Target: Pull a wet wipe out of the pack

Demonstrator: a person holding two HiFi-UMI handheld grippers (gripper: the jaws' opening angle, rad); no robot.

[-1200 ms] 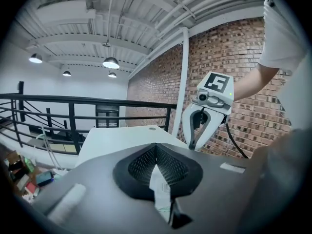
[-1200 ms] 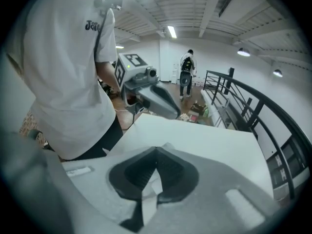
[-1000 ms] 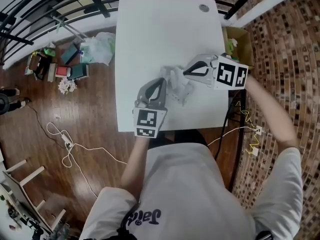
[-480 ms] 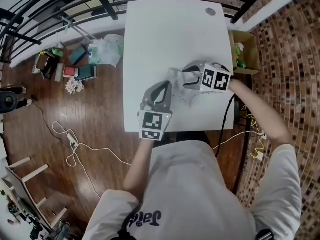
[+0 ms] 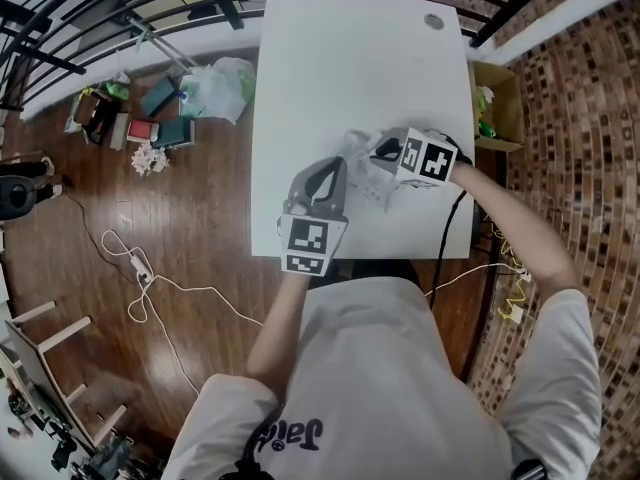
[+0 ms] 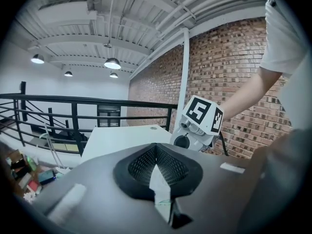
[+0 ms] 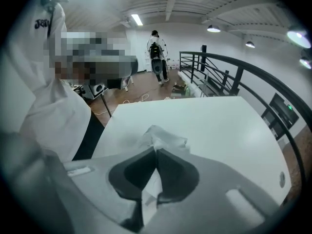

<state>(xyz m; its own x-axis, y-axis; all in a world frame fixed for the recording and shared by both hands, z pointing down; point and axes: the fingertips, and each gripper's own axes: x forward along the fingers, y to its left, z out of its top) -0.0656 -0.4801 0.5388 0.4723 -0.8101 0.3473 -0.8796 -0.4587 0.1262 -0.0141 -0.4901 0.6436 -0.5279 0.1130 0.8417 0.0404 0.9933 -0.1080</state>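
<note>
Gripping stage, pull comes next: right gripper (image 5: pixel 377 152) is clamped on the crumpled white wet wipe (image 7: pixel 163 138) poking from the crinkled translucent plastic pack (image 5: pixel 360 175), near-right on the white table (image 5: pixel 350 58).
Count: two grippers, one pack, one wipe showing. The left gripper (image 5: pixel 333 165) pins the pack's near-left edge; the pull probably needs a steady lift against that anchor.

A white table (image 5: pixel 350 58) with a round grommet (image 5: pixel 434 21) near its far right corner stands on a dark wooden floor (image 5: pixel 190 228), with a black railing (image 5: pixel 100 13) beyond its far side and a brick wall (image 5: pixel 570 118) to its right. On the floor left of the table lie a pale plastic bag (image 5: pixel 218 86), a cluster of books and small boxes (image 5: pixel 150 123) and a white cable with a power strip (image 5: pixel 137 263), while an open cardboard box (image 5: pixel 497 103) sits just beside the table's right edge. Across the room a person (image 7: pixel 157 52) stands well away, and pendant lamps (image 6: pixel 112 63) hang from the white ceiling.
</note>
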